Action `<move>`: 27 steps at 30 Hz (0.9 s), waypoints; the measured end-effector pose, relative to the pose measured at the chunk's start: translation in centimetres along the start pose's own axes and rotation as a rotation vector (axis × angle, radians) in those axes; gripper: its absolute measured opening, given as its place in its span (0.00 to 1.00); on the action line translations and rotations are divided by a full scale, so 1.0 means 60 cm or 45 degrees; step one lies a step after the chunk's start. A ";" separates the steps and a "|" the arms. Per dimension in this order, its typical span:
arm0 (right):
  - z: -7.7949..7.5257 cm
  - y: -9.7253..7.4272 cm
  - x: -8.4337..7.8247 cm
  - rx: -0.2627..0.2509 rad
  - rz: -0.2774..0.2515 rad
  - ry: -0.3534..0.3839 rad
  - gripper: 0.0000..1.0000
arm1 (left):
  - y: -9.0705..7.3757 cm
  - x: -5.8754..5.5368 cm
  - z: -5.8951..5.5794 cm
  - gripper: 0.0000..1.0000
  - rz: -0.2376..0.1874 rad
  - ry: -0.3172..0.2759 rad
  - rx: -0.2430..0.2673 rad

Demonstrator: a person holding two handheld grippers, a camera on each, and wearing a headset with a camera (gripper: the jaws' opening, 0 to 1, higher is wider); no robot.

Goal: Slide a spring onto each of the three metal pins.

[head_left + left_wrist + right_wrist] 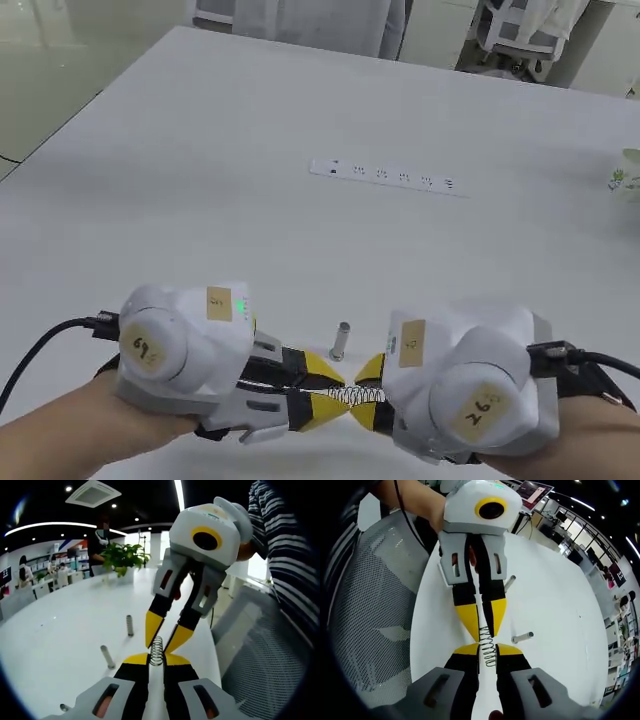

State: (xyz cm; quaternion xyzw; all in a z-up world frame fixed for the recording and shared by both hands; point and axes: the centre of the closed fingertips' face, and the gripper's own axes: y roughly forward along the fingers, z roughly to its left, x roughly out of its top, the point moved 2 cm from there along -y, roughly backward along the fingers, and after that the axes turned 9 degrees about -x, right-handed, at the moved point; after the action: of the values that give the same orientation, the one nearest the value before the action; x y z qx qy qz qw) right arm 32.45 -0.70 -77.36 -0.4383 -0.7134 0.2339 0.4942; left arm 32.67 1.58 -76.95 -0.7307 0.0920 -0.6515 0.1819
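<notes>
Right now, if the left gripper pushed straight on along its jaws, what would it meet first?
The right gripper, tip to tip with the left gripper. Only the spring both hold spans the short gap, so it would likely be squeezed lengthwise first.

The spring [352, 397] was a short coil of thin bright wire, lying roughly level. One end was pinched between the yellow tips of the left gripper [330, 393] and the other between those of the right gripper [372, 395], with its turns slightly spread. A metal pin [342, 340], a short grey cylinder, stood upright on the white tabletop [200, 180] just beyond the spring, apart from it. In the left gripper view, a smooth near pin [107, 656] and a far pin [130, 625] with a ribbed-looking side stood well apart; whether a spring sat on the far one could not be told.
</notes>
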 end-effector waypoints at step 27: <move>0.013 -0.014 -0.013 0.111 -0.188 0.039 0.15 | -0.019 -0.003 -0.015 0.02 -0.008 -0.040 -0.125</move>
State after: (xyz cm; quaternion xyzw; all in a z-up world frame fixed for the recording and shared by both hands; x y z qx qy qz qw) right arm 31.51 -1.73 -77.42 -0.3660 -0.7254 0.2208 0.5395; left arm 31.65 2.54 -76.61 -0.7493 0.1187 -0.6352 0.1451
